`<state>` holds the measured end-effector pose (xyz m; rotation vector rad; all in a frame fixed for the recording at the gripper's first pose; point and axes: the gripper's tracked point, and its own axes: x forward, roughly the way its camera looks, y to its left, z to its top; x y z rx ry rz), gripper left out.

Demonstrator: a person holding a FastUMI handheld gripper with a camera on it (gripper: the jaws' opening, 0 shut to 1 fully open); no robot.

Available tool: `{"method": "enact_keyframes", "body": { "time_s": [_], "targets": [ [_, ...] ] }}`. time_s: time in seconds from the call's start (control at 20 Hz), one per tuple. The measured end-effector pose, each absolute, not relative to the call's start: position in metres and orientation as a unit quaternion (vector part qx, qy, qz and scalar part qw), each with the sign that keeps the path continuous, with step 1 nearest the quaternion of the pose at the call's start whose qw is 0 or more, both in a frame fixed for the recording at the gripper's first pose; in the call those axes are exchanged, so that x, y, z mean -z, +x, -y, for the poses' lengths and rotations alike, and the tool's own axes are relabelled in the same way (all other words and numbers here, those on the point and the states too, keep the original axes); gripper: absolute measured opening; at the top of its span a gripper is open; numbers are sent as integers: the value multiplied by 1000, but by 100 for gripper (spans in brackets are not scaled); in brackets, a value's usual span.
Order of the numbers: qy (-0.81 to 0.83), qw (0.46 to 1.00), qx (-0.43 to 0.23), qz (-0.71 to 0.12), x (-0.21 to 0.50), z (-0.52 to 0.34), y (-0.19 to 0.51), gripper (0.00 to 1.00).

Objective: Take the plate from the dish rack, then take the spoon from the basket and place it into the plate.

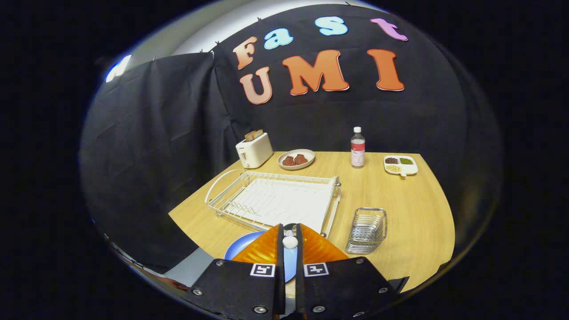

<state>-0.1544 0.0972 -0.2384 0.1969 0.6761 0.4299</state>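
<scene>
Hand-held gripper (pixel 290 242) pinches the spoon (pixel 290 241) over the near plate (pixel 242 250), positioned to drop it in; rack (pixel 275 200) and basket (pixel 366 229) sit empty beyond.

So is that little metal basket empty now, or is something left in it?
It looks empty: the basket shows bare mesh, and the gripper is shut on the spoon above the blue plate.
</scene>
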Motion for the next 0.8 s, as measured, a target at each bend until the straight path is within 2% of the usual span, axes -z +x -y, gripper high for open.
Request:
{"method": "enact_keyframes", "body": {
  "time_s": [0.5,0.8],
  "targets": [
    [85,886,-301,-341,253,-183,-175,9],
    [66,874,-307,-372,293,-193,-187,9]
  ]
}}
